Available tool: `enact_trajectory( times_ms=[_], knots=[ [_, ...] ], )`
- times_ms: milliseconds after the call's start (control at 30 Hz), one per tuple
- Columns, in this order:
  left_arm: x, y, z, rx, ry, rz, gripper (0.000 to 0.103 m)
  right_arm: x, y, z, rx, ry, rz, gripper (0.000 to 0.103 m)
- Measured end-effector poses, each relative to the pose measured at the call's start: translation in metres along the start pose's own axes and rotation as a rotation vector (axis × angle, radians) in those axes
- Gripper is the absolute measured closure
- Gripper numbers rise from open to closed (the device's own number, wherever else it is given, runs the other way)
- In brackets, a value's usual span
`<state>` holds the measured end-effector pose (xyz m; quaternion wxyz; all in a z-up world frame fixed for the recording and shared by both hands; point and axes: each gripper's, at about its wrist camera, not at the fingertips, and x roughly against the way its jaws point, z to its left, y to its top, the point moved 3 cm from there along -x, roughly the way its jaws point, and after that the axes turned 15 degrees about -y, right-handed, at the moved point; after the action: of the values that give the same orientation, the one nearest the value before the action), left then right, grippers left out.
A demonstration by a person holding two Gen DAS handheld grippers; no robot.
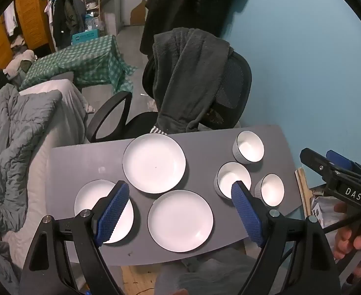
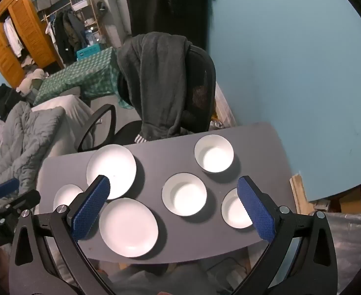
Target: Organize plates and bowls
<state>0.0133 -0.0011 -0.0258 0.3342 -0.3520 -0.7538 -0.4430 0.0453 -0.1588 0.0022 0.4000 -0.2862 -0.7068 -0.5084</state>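
Three white plates lie on the grey table: a far plate, a near plate and a left plate. Three white bowls stand on the right: a far bowl, a middle bowl and a near-right bowl. My left gripper is open and empty above the near plate. My right gripper is open and empty above the middle bowl, with the near plate and the near-right bowl to either side. The right gripper also shows at the right edge of the left wrist view.
A black office chair draped with a dark robe stands behind the table. A bed with a grey duvet lies left. A blue wall rises to the right. Wooden boards lean beside the table's right edge.
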Motion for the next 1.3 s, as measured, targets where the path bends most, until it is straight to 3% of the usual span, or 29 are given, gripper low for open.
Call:
enact_trajectory(
  times_ms=[133, 1300],
  knots=[
    [-0.0014, 0.0031, 0.0057, 0.035, -0.008, 0.011, 0.017, -0.0004, 0.0000, -0.0004, -0.005, 0.006, 0.005, 0.002],
    [0.0002, 0.0078, 0.0022, 0.040, -0.032, -0.004, 0.017, -0.0010, 0.0033, 0.0047, 0.036, 0.003, 0.000, 0.002]
  ],
)
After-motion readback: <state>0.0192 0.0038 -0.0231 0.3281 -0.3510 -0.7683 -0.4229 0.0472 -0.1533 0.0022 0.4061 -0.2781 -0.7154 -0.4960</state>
